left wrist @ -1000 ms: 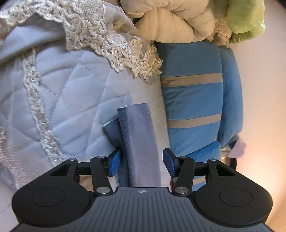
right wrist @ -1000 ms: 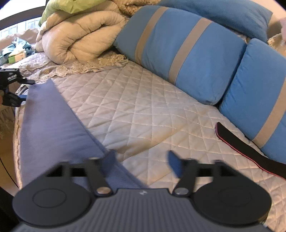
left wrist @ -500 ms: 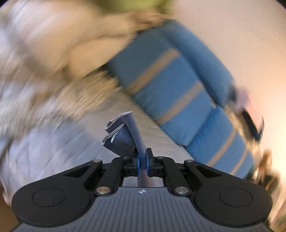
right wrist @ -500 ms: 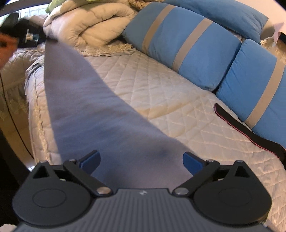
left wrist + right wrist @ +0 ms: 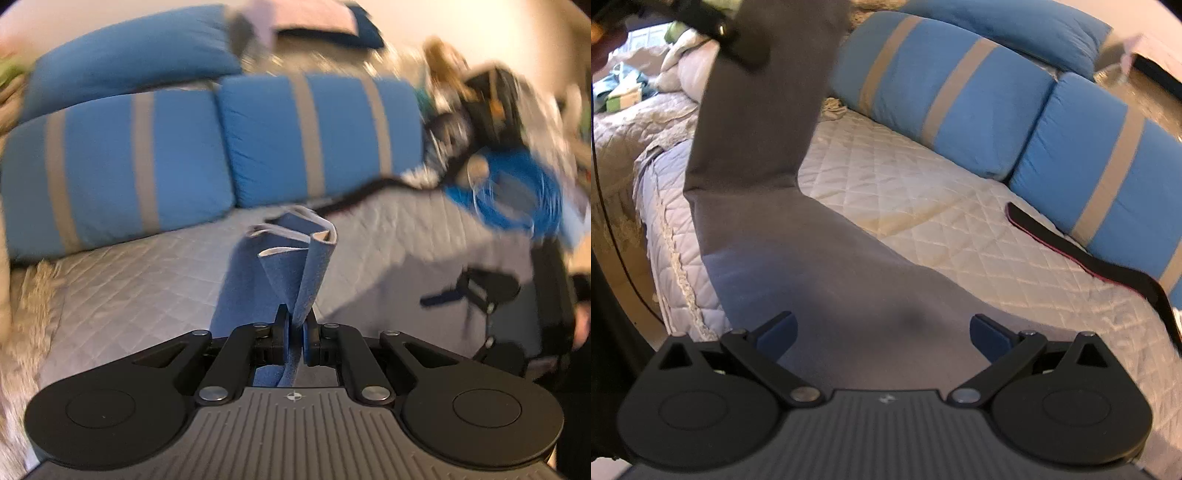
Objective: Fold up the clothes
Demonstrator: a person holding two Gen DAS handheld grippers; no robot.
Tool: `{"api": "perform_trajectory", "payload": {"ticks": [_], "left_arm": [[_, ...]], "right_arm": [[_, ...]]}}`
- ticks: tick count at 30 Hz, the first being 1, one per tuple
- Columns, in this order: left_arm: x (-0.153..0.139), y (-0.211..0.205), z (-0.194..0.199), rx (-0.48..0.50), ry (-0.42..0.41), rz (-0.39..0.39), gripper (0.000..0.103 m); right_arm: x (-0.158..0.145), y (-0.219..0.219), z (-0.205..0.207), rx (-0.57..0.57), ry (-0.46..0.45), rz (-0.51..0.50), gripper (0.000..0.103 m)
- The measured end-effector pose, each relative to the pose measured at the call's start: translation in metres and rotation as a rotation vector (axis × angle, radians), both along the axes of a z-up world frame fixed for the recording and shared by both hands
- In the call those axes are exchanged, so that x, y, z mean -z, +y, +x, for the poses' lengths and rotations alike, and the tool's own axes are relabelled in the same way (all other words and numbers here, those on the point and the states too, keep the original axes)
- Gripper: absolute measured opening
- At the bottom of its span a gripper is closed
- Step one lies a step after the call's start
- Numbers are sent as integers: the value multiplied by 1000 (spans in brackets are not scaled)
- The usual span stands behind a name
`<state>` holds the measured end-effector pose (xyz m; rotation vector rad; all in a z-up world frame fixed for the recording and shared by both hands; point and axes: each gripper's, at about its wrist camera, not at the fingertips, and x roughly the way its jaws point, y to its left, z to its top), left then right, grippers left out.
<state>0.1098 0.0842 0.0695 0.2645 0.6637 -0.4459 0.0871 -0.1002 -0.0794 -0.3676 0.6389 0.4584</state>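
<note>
Right, the biggest thing is the quilted bed cover [image 5: 923,206], pale and diamond-stitched, with 2 blue striped cushions [image 5: 945,85] propped along its far side and a dark strap [image 5: 1086,258] lying just in front of them. Spread over the near part of the cover is the blue-grey cloth [image 5: 820,258]: its near end lies flat on the bed while its far end is lifted up off the quilt. That raised end is bunched into folds and pinched tight between the pads of the left gripper [image 5: 294,334], whose jaws are pressed together on the fabric. Closer in, the right gripper [image 5: 882,332] hangs over the flat part of the cloth with its blue fingertips [image 5: 775,330] spread wide, gripping nothing.
</note>
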Motion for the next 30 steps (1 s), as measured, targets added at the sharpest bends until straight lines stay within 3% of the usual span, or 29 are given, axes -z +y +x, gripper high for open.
{"api": "perform_trajectory", "payload": {"ticks": [4,7,8,9,11,15,19,30], "left_arm": [[18,-37,5,37,76,103,8],[33,-52,17,54,192,170,10],[35,-49,19,61,218,158,17],[36,-46,20,68,245,145,31],[32,-30,20,48,235,103,48],[20,4,17,-1,198,15,65],[8,39,14,-51,159,-74,66],[26,105,0,-160,182,-134,66]], "right_arm": [[-3,-10,-3,32,1,11,103],[-3,-17,-6,57,7,6,103],[-2,-19,-7,62,8,-1,103],[0,-20,-8,67,10,-9,103],[3,-21,-10,67,4,-31,103],[9,-11,-20,18,-59,-108,103],[13,9,-34,-76,-156,-193,103],[37,34,-69,-241,-361,-490,103]]}}
